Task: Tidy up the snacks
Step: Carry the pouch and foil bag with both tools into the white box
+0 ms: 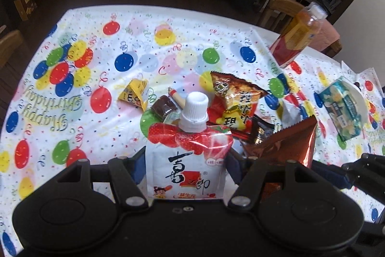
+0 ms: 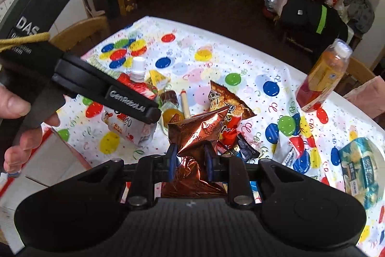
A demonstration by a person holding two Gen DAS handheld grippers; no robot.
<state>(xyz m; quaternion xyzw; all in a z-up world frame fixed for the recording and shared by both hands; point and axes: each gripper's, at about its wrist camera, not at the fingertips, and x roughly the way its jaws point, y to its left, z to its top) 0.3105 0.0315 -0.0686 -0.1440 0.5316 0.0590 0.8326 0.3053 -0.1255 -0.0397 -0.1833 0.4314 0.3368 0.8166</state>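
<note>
The left gripper [image 1: 186, 168] is clamped on one white strawberry jelly pouch [image 1: 187, 160] with a white cap, held upright over the table [image 1: 101, 78]. The right gripper [image 2: 190, 160] pinches one copper foil snack bag [image 2: 199, 136] between nearly closed blue pads. Beyond them lies a loose pile: one orange-and-red chip packet [image 1: 235, 98], one yellow triangular candy packet [image 1: 134, 93], one brown wrapped sweet [image 1: 164, 106]. One juice bottle [image 1: 298, 35] stands at the far right, one tissue pack [image 1: 344, 107] near it.
</note>
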